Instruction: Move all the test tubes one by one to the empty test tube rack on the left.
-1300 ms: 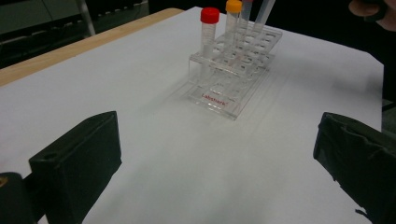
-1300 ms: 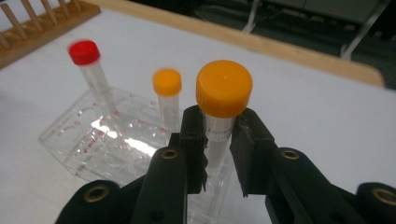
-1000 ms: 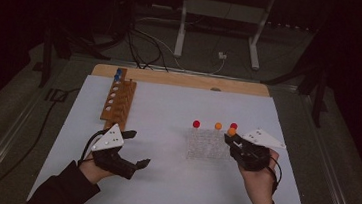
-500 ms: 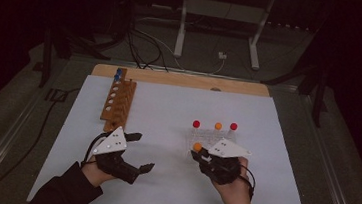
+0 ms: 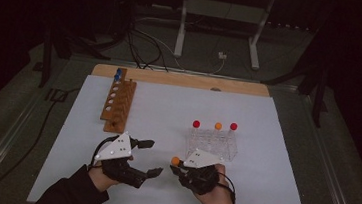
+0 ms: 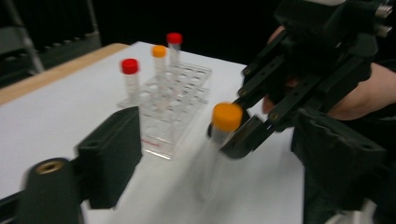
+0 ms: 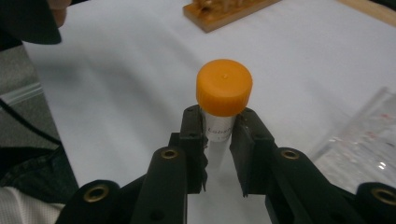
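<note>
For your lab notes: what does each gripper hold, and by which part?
The right gripper clamps an orange-capped tube just below its cap. The left gripper holds nothing; its jaws have just been closing.

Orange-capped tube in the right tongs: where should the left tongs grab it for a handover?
Probably the clear body of the orange-capped tube, below the right tongs, coming in from the side. It stands upright, gripped just under the cap, so the lower barrel is free. Left tongs are open.

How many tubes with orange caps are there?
2. One orange-capped tube is clamped in the right gripper, in front of the clear rack. The other stands in that rack between two red-capped tubes.
</note>
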### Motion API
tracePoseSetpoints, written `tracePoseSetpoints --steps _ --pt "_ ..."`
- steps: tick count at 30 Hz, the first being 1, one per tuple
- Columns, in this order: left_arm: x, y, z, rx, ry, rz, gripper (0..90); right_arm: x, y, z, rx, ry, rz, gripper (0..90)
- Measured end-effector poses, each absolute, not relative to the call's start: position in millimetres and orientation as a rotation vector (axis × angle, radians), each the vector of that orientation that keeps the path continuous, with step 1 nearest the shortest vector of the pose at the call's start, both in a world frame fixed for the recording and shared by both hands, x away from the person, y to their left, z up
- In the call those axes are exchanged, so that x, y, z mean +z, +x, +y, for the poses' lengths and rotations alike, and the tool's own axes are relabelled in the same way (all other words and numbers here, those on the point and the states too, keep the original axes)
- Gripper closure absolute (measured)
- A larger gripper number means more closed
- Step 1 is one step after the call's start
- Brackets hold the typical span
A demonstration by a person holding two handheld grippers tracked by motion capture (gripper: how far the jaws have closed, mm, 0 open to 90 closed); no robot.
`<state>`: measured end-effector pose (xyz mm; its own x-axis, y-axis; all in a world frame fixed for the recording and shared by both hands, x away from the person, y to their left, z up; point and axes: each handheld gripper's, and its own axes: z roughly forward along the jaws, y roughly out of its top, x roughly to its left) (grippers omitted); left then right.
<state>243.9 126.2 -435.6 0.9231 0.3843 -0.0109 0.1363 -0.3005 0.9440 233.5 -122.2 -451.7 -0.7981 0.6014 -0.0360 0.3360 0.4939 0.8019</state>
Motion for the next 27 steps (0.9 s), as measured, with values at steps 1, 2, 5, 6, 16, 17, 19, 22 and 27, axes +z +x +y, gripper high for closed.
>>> tracePoseSetpoints --steps 1,2,5,6,16,17,19,22,27 --pt "-436.2 243.5 124.1 0.259 1.877 0.383 22.4 -452.6 232.9 -120.5 1.204 0.785 2.439 74.9" --pt "-436.9 243.7 122.2 0.25 1.881 0.379 24.0 -453.2 232.4 -119.3 1.202 0.781 2.444 74.9" --pt "-439.5 244.3 115.9 0.245 1.89 0.373 31.9 -453.8 231.8 -117.4 1.206 0.779 2.453 74.9" --pt "-440.3 244.6 114.0 0.25 1.897 0.372 35.7 -454.0 231.7 -116.8 1.206 0.774 2.456 74.9" --pt "-447.7 250.2 99.2 0.223 1.92 0.347 57.9 -453.1 231.7 -117.1 1.209 0.771 2.461 74.9" --pt "-448.1 250.4 97.4 0.225 1.926 0.341 60.3 -453.1 231.7 -116.9 1.208 0.77 2.462 74.9" --pt "-449.4 251.1 93.9 0.223 1.938 0.329 64.9 -452.7 231.5 -116.8 1.209 0.769 2.463 74.9" --pt "-450.4 252.7 91.4 0.228 1.935 0.337 70.0 -451.8 231.2 -117.4 1.208 0.766 2.461 74.9" --pt "-449.3 252.6 89.8 0.248 1.937 0.325 71.1 -451.1 231.7 -118.5 1.214 0.771 2.453 74.9"
